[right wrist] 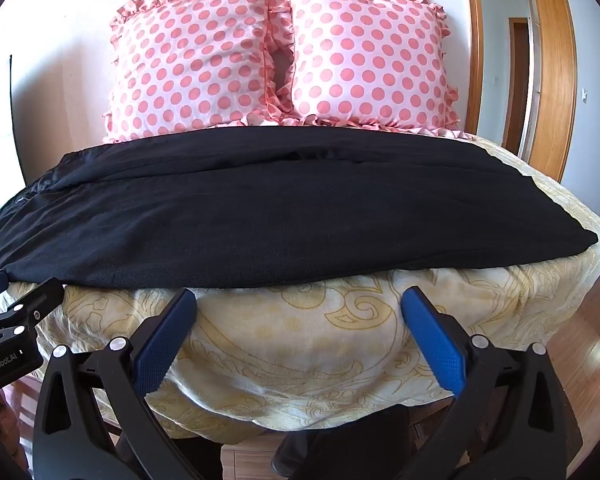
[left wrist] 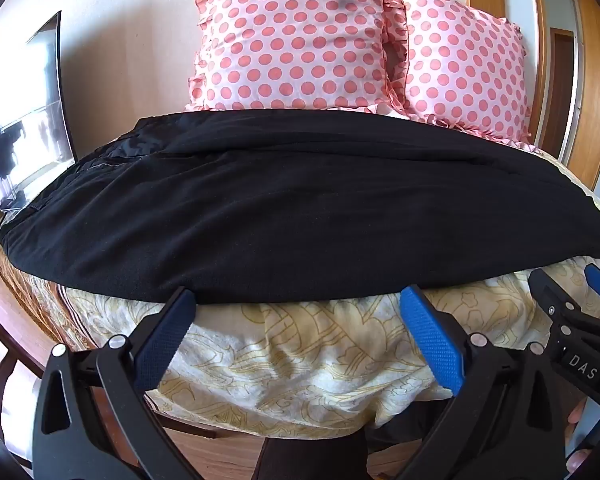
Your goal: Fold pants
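Observation:
Black pants (left wrist: 260, 208) lie flat across the bed, stretched left to right, waist end at the left, folded lengthwise with one leg over the other. The same pants (right wrist: 260, 216) fill the middle of the right wrist view. My left gripper (left wrist: 298, 300) is open, its blue pads wide apart just short of the pants' near edge, nothing between them. My right gripper (right wrist: 298, 300) is open too, just short of the near edge further right. The right gripper (left wrist: 576, 296) shows at the right side of the left wrist view, and the left gripper (right wrist: 4, 304) at the left of the right wrist view.
The bed has a cream and gold patterned cover (left wrist: 300, 360) hanging over its near edge. Two pink polka-dot pillows (right wrist: 192, 68) (right wrist: 372, 68) lean on the wall behind the pants. A television screen (left wrist: 24, 120) stands left; a wooden door frame (right wrist: 552, 80) and wood floor (right wrist: 580, 352) lie right.

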The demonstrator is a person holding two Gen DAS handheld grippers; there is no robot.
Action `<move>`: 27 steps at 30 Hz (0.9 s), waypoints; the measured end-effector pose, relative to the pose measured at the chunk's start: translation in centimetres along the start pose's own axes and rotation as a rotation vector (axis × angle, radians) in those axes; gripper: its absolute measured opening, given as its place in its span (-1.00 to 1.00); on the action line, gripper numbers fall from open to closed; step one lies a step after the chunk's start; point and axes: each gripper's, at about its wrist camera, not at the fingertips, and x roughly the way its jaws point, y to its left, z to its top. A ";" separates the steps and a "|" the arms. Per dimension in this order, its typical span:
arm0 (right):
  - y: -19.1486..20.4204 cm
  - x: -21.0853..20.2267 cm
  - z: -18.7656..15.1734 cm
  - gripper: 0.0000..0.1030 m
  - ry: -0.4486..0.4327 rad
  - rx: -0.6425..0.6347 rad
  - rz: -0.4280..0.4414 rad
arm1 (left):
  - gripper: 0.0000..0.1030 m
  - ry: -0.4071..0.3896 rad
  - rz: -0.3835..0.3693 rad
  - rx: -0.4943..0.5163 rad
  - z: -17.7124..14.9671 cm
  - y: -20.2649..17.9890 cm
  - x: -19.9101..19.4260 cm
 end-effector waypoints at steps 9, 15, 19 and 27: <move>0.0 0.0 0.0 0.97 0.002 0.000 0.000 | 0.97 -0.006 0.002 0.002 0.0 0.0 0.0; 0.0 0.0 0.1 0.97 0.004 0.000 0.000 | 0.97 -0.009 0.003 0.004 0.0 0.0 0.0; 0.0 0.0 0.1 0.97 0.004 0.000 0.000 | 0.97 -0.010 0.003 0.004 0.0 0.0 0.0; 0.0 0.1 0.0 0.97 0.005 -0.001 0.000 | 0.97 -0.013 0.004 0.004 0.0 0.0 -0.1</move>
